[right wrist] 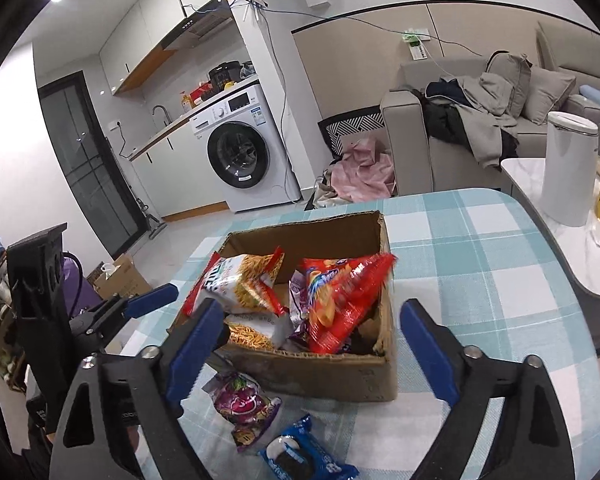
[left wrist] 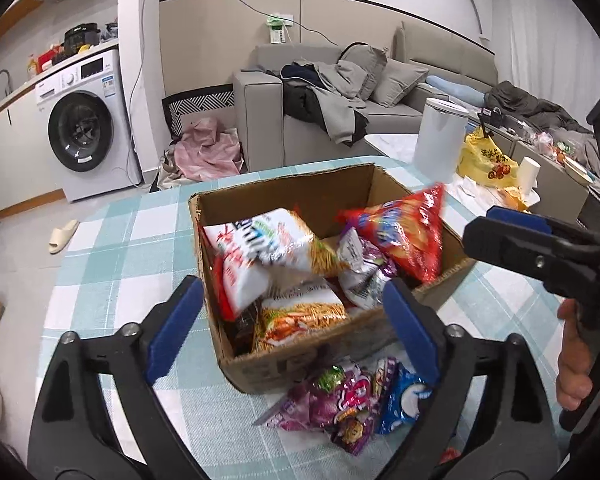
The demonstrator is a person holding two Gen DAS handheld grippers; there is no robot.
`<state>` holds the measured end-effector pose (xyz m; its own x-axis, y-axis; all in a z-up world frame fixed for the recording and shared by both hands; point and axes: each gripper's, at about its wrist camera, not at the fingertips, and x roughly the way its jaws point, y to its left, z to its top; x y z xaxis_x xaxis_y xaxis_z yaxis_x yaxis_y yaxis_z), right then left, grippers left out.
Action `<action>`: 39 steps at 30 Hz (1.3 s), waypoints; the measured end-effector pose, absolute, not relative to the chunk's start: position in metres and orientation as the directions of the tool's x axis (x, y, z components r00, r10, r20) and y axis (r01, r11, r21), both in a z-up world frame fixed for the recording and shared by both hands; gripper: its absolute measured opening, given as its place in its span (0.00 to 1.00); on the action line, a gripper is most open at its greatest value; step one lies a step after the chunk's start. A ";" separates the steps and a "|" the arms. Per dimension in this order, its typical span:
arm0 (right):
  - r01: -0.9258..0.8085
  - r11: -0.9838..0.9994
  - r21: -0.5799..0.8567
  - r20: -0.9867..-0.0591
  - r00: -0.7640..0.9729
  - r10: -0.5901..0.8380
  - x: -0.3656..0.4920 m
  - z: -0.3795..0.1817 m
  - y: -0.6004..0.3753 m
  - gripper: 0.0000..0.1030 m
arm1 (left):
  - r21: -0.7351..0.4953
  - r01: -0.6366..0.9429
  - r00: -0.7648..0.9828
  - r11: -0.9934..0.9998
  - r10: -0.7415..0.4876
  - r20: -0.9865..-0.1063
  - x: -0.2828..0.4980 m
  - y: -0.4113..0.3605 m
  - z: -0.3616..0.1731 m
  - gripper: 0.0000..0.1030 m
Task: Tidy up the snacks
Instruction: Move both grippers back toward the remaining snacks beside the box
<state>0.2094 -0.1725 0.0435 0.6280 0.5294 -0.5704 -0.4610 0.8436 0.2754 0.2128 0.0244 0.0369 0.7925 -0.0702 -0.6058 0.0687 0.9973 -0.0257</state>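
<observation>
1. Nearest the left wrist cam: left gripper (left wrist: 292, 320), jaws spread wide, nothing between the blue pads, touching nothing. It hangs over the near edge of the cardboard box (left wrist: 300, 364).
2. Right gripper (right wrist: 314, 344) likewise spread wide and empty, over the box's near wall; in the left view its tip comes in from the right, w/ a hand (left wrist: 574, 356) on the grip.
3. Box sits on a table w/ a teal-and-white check cloth (left wrist: 112, 240), top open, flaps torn.
4. Inside, counted by what shows: 2 white/orange noodle-stick bags, upper one (left wrist: 272, 248) blurred and tilted, long axis running from near-left up to far-right; lower one (left wrist: 300, 316) lying flat beneath it.
5. 1 red chip bag (left wrist: 404, 232), blurred, propped on the box's right side, one corner pointing up and right past the rim.
6. 1 silver-purple pack (left wrist: 360, 268) between the noodle bags and the red bag. Other packs underneath, count unclear.
7. Outside, on the cloth just before the box's near wall: purple candy packs (left wrist: 336, 404) in a heap, number unclear, plus 1 blue cookie pack (left wrist: 404, 400) beside them.
</observation>
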 end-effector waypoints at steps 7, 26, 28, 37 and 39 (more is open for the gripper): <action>-0.460 0.848 0.264 -0.586 0.622 0.519 0.190 0.041 -0.183 0.99 | -0.012 0.060 0.813 0.998 -0.056 -0.580 0.176 0.020 0.046 0.99; -0.434 0.874 0.216 -0.677 0.578 0.455 0.167 0.020 -0.189 1.00 | -0.055 0.007 0.795 0.998 -0.039 -0.605 0.125 0.046 0.037 0.99; -0.437 0.875 0.208 -0.695 0.564 0.447 0.167 0.016 -0.188 0.99 | -0.047 0.011 0.790 0.999 -0.038 -0.612 0.126 0.044 0.035 0.99; -0.464 0.869 0.174 -0.758 0.500 0.418 0.171 -0.007 -0.176 0.99 | -0.038 0.028 0.751 0.999 -0.046 -0.659 0.135 0.042 0.020 0.99; -0.475 0.865 0.163 -0.772 0.484 0.412 0.171 -0.012 -0.172 1.00 | -0.033 0.026 0.743 0.999 -0.042 -0.668 0.136 0.041 0.016 0.99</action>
<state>0.1707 -0.1716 -0.0117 0.4840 0.4117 -0.7721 -0.4751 0.8647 0.1633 0.1364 0.0411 0.0165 0.7434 -0.0416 -0.6675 0.0263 0.9991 -0.0330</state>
